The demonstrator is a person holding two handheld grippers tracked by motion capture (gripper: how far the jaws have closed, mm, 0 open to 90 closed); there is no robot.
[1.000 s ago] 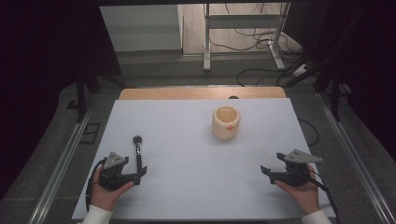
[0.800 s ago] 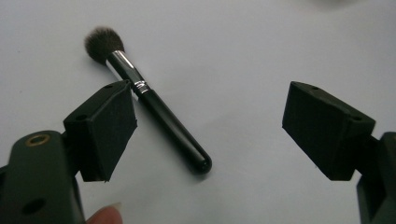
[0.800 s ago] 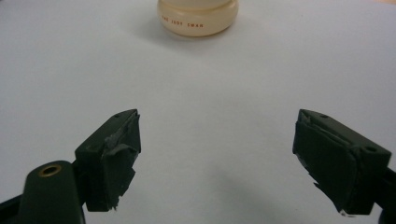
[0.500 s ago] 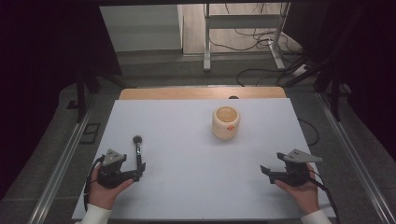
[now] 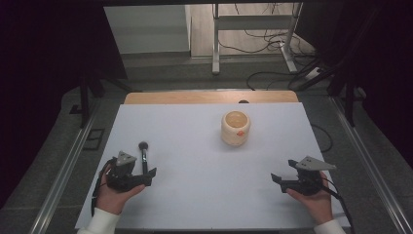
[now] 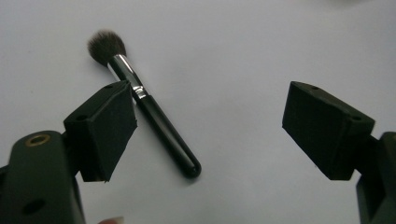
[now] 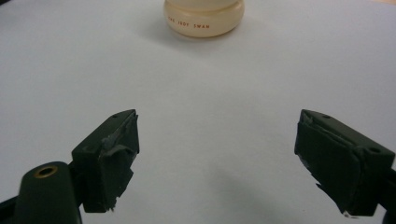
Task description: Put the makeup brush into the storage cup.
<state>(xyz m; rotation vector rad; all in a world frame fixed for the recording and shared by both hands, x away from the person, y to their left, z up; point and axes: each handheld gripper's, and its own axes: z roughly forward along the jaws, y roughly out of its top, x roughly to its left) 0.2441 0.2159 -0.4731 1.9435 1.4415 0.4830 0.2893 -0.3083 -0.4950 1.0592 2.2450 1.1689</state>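
Black-handled makeup brush (image 6: 149, 116) with silver ferrule and dark bristles, between left gripper's (image 6: 210, 126) wide-apart jaws.

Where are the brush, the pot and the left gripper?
brush (image 6: 154, 123), left gripper view, middle of the black handle
pot (image 5: 235, 128), high view, its side wall
left gripper (image 6: 208, 126), left gripper view, midway between its fingertips

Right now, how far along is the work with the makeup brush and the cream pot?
Nothing looks done yet. The makeup brush lies flat on the white table, and the cream pot stands apart from it, farther back. In hand: the left gripper is open beside the brush, one jaw next to its handle. The right gripper is open and holds nothing. Grasping and moving the brush probably remain.
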